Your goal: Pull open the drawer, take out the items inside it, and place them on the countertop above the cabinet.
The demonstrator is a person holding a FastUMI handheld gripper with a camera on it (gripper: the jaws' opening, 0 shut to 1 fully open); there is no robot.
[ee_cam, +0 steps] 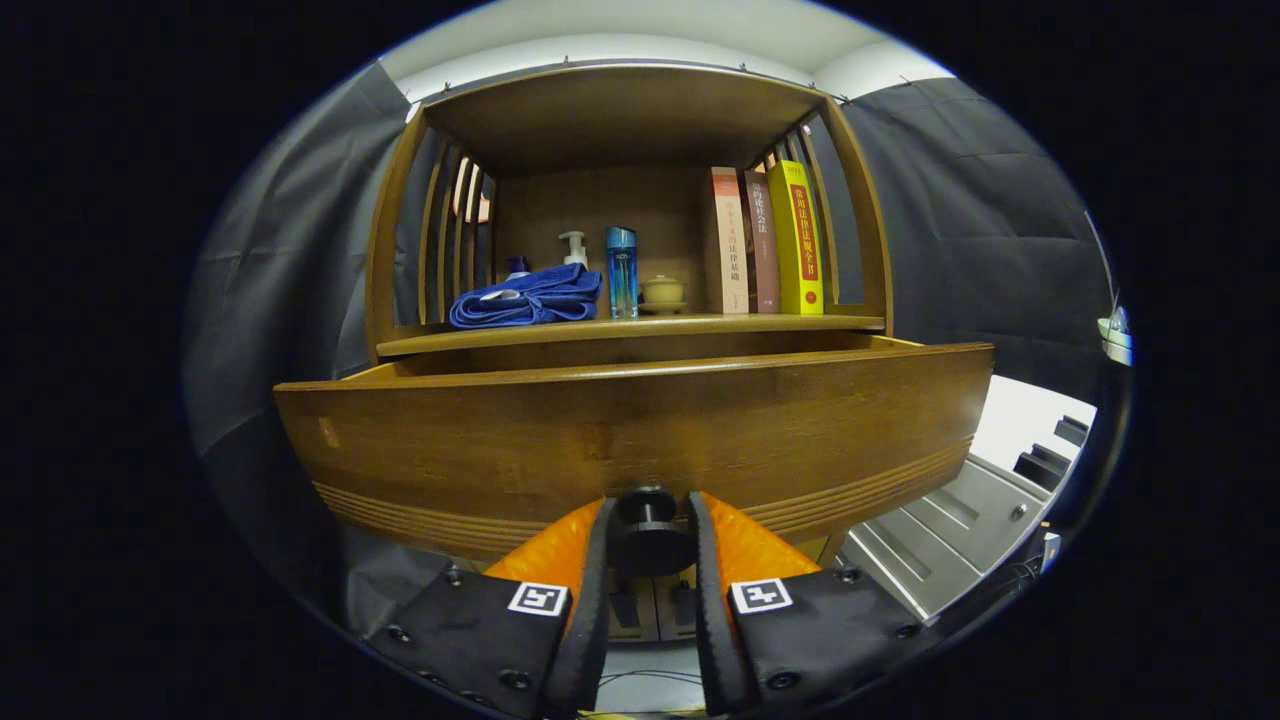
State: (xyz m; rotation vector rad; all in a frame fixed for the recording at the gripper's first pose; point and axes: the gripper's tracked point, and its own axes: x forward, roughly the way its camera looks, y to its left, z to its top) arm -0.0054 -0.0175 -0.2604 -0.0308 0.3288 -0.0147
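Note:
A wooden cabinet stands ahead, and its drawer (640, 430) is pulled partly out toward me, its wide front panel close to the camera. A dark round knob (648, 522) juts from the lower middle of that panel. My gripper (648, 525) is shut on the knob, one finger pressing each side of it. The drawer's inside is hidden behind its front. Above it runs the countertop (640, 330), the floor of an open shelf.
On the countertop lie a folded blue towel (528, 297), a pump bottle (574, 248), a blue bottle (621, 270), a small yellow cup (662, 291) and three upright books (768, 242). Grey cabinets (950, 530) stand low to the right.

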